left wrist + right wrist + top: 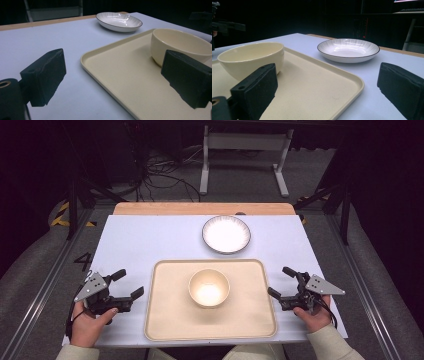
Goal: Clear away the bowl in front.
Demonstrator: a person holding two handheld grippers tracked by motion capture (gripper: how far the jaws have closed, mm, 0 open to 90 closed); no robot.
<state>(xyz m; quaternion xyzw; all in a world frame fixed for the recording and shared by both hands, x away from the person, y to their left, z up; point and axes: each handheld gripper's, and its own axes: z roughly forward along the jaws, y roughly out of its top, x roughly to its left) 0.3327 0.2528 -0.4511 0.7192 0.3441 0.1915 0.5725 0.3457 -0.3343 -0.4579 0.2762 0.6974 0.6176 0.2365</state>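
- Two grippers flank the tray (pixel 165 320): the left gripper (pixel 127 285) and right gripper (pixel 281 282) both have jaws spread wide, gripping nothing, aimed inward at it.
- The tray's long axis runs left-right; a cream bowl (pixel 209 287) stands upright in it, holding nothing.
- Beyond sits a dark-rimmed plate (pixel 226 234), bare.
- The right jaw hides part of the bowl in the left gripper view.

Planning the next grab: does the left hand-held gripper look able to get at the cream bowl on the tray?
Probably yes. The left hand-held gripper stands open beside the tray, and nothing lies between it and the bowl; only the tray's low rim has to be crossed.
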